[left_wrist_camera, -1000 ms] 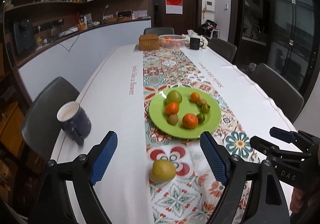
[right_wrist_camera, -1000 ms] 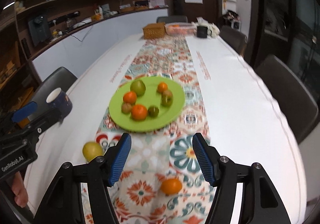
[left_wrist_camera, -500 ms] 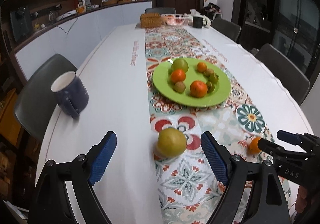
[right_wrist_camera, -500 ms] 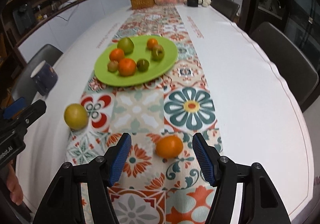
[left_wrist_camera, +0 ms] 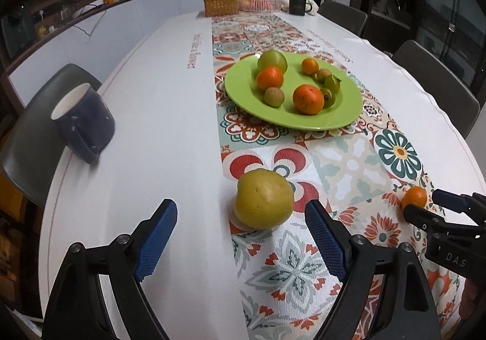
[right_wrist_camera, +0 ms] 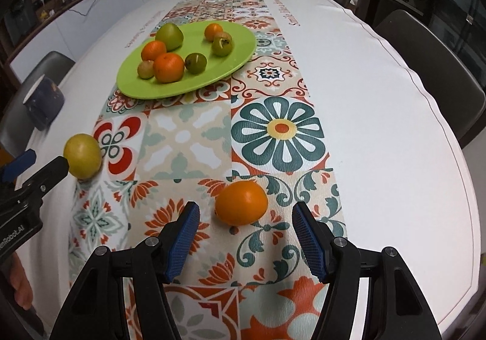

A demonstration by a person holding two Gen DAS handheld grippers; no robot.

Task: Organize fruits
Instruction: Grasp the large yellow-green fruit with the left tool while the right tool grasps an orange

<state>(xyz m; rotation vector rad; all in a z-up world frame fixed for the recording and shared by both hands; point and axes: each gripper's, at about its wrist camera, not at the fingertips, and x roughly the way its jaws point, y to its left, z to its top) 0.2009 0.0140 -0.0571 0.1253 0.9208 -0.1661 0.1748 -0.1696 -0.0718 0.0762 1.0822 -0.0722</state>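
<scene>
Both grippers are low over the table runner (right_wrist_camera: pixel 188 139), each lined up on a loose fruit. The left gripper (left_wrist_camera: pixel 241 229) has its jaws spread wide, and the yellow pear (left_wrist_camera: pixel 265 202) sits on the runner's left edge just ahead of the gap, closer to the right blue pad (left_wrist_camera: pixel 323 241), not touching either one. The right gripper (right_wrist_camera: pixel 244 241) is wide open too, with the orange (right_wrist_camera: pixel 242 202) lying on the runner just past its fingertips, roughly centred between them, no contact.

Further up the runner is the green plate (right_wrist_camera: pixel 231 62), already carrying a green pear (right_wrist_camera: pixel 169 35), three oranges and a few small brownish-green fruits. It's well apart from both loose fruits.

A navy mug (left_wrist_camera: pixel 82 123) stands on the white tablecloth near the left edge. At the far end there's a wicker box (left_wrist_camera: pixel 220 5), a white basket (left_wrist_camera: pixel 259 3) and a black mug (left_wrist_camera: pixel 297 6).
</scene>
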